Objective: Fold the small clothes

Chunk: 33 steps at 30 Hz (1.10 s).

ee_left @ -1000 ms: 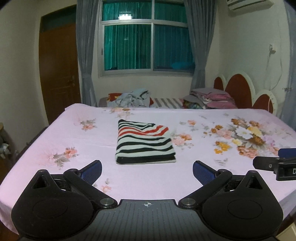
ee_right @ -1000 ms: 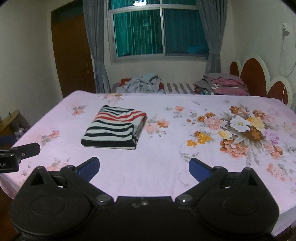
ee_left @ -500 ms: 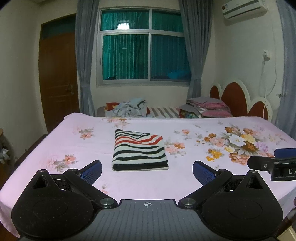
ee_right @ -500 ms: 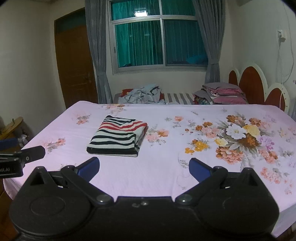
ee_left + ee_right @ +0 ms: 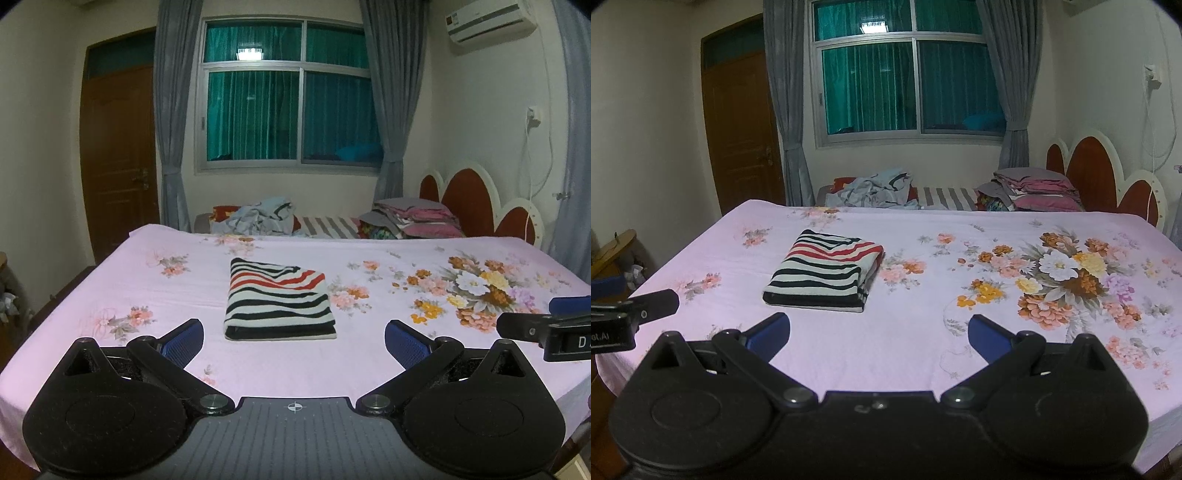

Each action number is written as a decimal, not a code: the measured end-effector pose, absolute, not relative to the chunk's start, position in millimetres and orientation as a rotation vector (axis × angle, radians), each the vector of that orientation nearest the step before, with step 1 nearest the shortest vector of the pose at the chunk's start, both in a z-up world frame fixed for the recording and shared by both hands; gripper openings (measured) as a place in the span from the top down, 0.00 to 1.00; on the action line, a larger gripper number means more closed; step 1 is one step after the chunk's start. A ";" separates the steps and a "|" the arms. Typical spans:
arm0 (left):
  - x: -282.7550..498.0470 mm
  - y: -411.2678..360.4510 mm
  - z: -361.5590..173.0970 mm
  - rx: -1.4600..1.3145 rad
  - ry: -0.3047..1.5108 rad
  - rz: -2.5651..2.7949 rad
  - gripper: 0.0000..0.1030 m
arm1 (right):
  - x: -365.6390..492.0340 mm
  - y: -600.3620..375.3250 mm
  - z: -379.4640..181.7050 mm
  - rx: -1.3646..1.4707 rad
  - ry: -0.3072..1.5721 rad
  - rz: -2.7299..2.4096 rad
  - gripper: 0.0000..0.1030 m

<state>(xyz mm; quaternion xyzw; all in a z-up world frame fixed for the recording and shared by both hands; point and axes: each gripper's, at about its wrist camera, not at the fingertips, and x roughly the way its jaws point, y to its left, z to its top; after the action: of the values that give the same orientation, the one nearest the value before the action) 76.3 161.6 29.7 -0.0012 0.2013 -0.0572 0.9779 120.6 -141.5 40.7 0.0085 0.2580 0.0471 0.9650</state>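
Observation:
A striped garment (image 5: 279, 301) in black, white and red lies folded into a neat rectangle on the pink floral bed sheet (image 5: 369, 350); it also shows in the right wrist view (image 5: 827, 275). My left gripper (image 5: 293, 341) is open and empty, held back from the garment near the bed's front edge. My right gripper (image 5: 879, 334) is open and empty, to the right of the garment and also back from it. The right gripper's tip shows at the right edge of the left wrist view (image 5: 546, 330).
A heap of unfolded clothes (image 5: 258, 219) and a stack of folded pink and grey items (image 5: 413, 221) lie beyond the bed's far edge. A red headboard (image 5: 476, 203) is at the right. A door (image 5: 118, 158) and a window (image 5: 291, 96) are behind.
Both grippers have pulled back and risen from the bed, so the folded garment looks smaller and farther. Both stay open. The garment has not moved.

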 end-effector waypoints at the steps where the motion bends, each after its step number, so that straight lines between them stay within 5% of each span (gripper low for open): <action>1: 76.2 161.5 29.9 -0.002 0.404 -0.115 0.00 | 120.7 -141.2 40.3 0.016 0.521 0.096 0.00; 33: 75.8 153.6 33.4 0.013 0.392 -0.112 0.00 | 120.1 -150.7 47.3 0.011 0.515 0.104 0.00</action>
<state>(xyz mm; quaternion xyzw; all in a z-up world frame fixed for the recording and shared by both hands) 75.8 153.6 33.4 0.0065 0.1945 -0.0557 0.9793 120.1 -150.7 47.3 0.0054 0.2544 0.0515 0.9657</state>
